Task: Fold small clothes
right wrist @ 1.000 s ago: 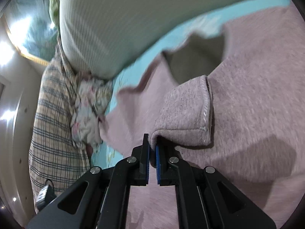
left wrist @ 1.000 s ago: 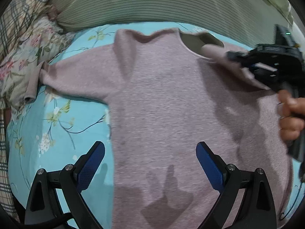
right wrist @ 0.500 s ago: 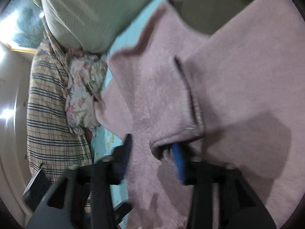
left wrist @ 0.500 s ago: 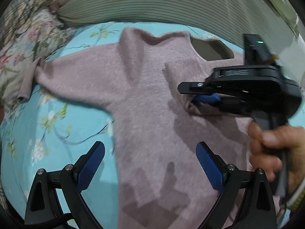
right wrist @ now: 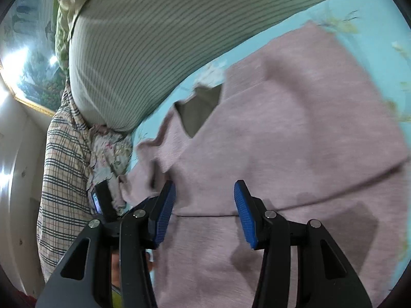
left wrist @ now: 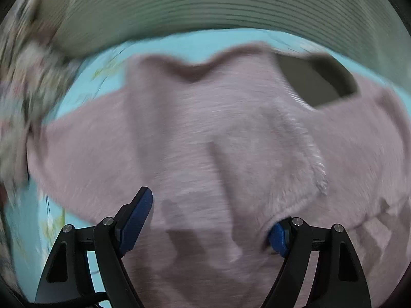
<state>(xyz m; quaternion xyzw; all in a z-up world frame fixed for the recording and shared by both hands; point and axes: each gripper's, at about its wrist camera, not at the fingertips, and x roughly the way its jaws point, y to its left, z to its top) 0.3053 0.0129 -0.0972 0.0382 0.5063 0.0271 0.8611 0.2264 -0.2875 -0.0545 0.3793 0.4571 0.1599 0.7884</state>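
Both claws gaped — the left gripper (left wrist: pixel 208 220) and right gripper (right wrist: pixel 205 213) hung over the pink sweater (left wrist: pixel 205 133). A folded sleeve (left wrist: pixel 287 159) lay toward three o'clock.

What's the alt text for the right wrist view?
The right gripper, jaws open and holding nothing, hovers over a mauve knit sweater spread flat on a turquoise floral bedsheet, one sleeve folded across its body. Behind it lie a green striped pillow and a plaid blanket.
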